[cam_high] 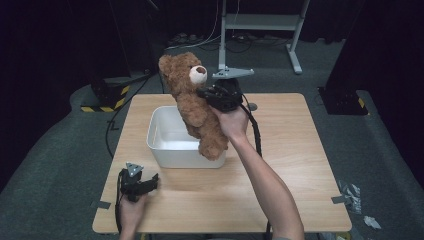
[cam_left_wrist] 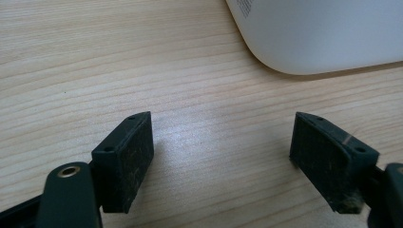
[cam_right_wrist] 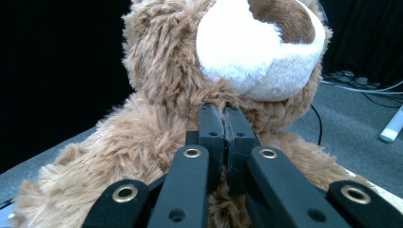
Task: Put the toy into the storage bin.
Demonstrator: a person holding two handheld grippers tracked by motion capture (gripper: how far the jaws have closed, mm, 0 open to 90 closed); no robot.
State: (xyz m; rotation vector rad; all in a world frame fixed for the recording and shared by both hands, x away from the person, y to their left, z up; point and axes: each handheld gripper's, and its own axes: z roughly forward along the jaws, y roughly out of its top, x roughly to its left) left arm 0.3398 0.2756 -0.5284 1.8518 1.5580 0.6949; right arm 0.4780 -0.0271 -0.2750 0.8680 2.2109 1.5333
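A brown teddy bear (cam_high: 192, 100) with a white muzzle hangs tilted over the white tub (cam_high: 170, 145), its feet down at the tub's near right rim. My right gripper (cam_high: 206, 93) is shut on the bear's fur at the neck, just under the muzzle; in the right gripper view the bear (cam_right_wrist: 157, 90) looms close and the right gripper (cam_right_wrist: 225, 111) has its jaws pinched together in the fur. My left gripper (cam_high: 152, 181) rests low on the table near its front left, open, with bare wood between its fingertips (cam_left_wrist: 130, 147). The tub's corner (cam_left_wrist: 313, 38) lies just beyond the left gripper (cam_left_wrist: 222, 156).
The wooden table (cam_high: 290, 150) has free room on its right half and along the front. A white metal stand (cam_high: 260, 30) and cables sit on the floor behind. Black-and-yellow tape (cam_high: 107, 102) marks a base at the back left.
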